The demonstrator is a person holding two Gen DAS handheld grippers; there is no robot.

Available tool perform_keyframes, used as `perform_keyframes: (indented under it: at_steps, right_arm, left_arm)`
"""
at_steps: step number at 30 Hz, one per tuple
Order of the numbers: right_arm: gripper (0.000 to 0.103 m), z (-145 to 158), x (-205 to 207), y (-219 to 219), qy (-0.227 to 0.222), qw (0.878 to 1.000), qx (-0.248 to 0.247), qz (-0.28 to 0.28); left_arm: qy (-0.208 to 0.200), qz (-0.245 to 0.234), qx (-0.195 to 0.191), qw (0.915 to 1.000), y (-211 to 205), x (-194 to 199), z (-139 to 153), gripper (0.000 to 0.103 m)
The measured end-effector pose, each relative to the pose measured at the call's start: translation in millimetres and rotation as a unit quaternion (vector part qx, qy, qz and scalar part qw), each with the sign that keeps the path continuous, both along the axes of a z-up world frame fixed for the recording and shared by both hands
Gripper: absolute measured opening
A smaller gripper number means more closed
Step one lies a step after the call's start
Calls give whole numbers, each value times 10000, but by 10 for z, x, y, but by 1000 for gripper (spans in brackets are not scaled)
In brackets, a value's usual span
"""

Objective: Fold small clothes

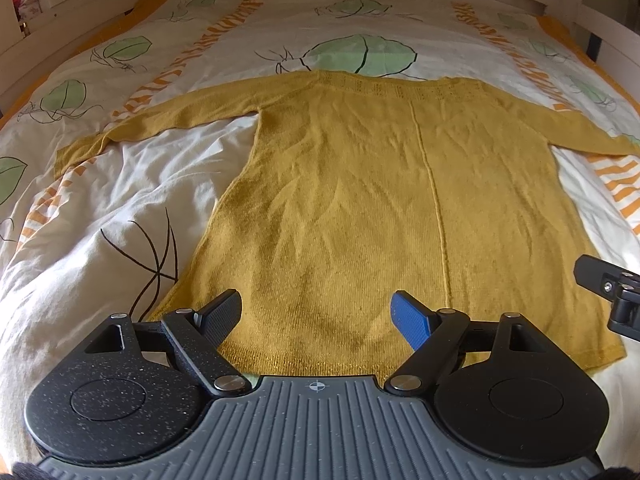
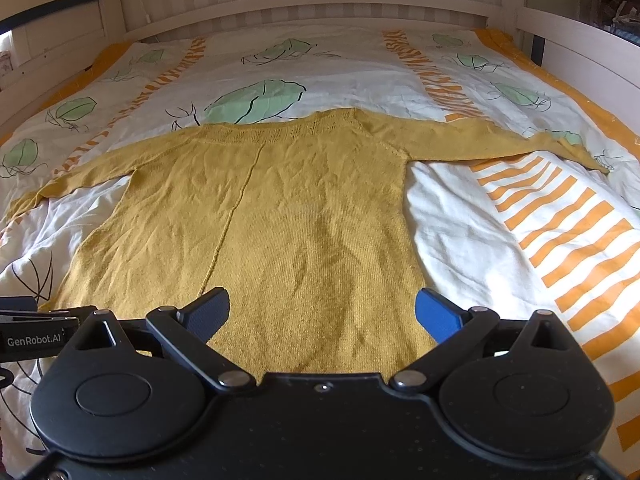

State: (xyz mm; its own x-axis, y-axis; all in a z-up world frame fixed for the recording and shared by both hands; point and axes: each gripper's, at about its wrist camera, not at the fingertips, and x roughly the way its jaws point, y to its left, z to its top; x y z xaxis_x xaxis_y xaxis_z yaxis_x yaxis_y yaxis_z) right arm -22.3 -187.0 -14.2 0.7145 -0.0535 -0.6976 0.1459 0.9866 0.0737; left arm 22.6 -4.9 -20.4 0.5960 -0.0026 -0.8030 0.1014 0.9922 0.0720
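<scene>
A mustard-yellow knitted sweater (image 1: 360, 184) lies spread flat on the bed, hem nearest me, neckline at the far end, both sleeves stretched out sideways. A raised seam runs down its middle. My left gripper (image 1: 318, 312) hovers open over the hem's left half, nothing between its fingers. In the right wrist view the sweater (image 2: 288, 216) fills the centre, and my right gripper (image 2: 322, 312) stands open over the hem's right half, also empty. Part of the right gripper's body shows at the right edge of the left wrist view.
The sweater rests on a white duvet (image 2: 460, 216) printed with green leaves and orange stripes. A pale slatted headboard (image 2: 304, 4) closes the far end, and white bed rails (image 1: 60, 28) run along both sides. Bare duvet lies left and right of the sweater.
</scene>
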Motion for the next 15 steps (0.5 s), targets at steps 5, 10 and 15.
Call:
perform_keyframes:
  at_steps: [5,10,15]
  right_arm:
    - [100,-17,30,-5,149,9999,3,27]
    - [100,-50,42,-11,383,9992,16,113]
    - [100,-73,66,-32,577,9982,4,135]
  left_arm:
    - [141,-22,-42,9999,-3,17,-18,81]
    - [310,-67,-66,9995,-18,22,-40,81]
    - [433,-121,-60,9990,-35,36,-53,81]
